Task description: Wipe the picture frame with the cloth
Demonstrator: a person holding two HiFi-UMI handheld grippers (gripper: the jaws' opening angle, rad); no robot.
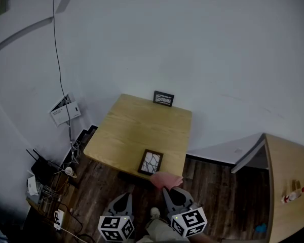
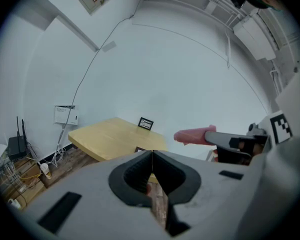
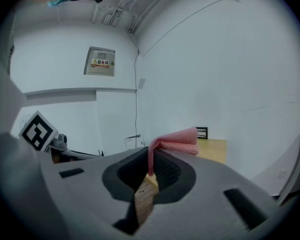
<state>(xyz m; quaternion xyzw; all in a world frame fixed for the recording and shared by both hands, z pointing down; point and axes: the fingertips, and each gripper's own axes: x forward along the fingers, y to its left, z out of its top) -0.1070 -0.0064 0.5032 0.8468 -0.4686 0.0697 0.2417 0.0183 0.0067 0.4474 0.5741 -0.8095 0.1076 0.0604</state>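
Table [image 1: 122, 116]: light wood top, roughly square, rounded corners. Back edge by the white wall [image 1: 192, 44]; left, right and front edges free, dark plank floor [image 1: 213, 186] open round them. Picture frame [image 1: 151, 162] lies flat at the front edge, right of centre: dark rectangular border, pale picture with dark branching lines. A second frame [image 1: 163, 98] stands upright at the back edge, with bare top between the two.

Right gripper [image 1: 166, 189]: jaws closed on a pink knitted cloth [image 1: 167, 179], pinched by one end, the rest folded over ahead of the tips. Cloth sits at the front edge, just beside the flat frame's near right corner; contact with the table not resolvable.

Left gripper [image 1: 123, 196]: jaws pressed together, nothing between them, over the floor short of the table.

Only the head view shows the flat frame whole. Left gripper view catches a sliver of it above its jaws; right gripper view shows the upright frame beside the cloth
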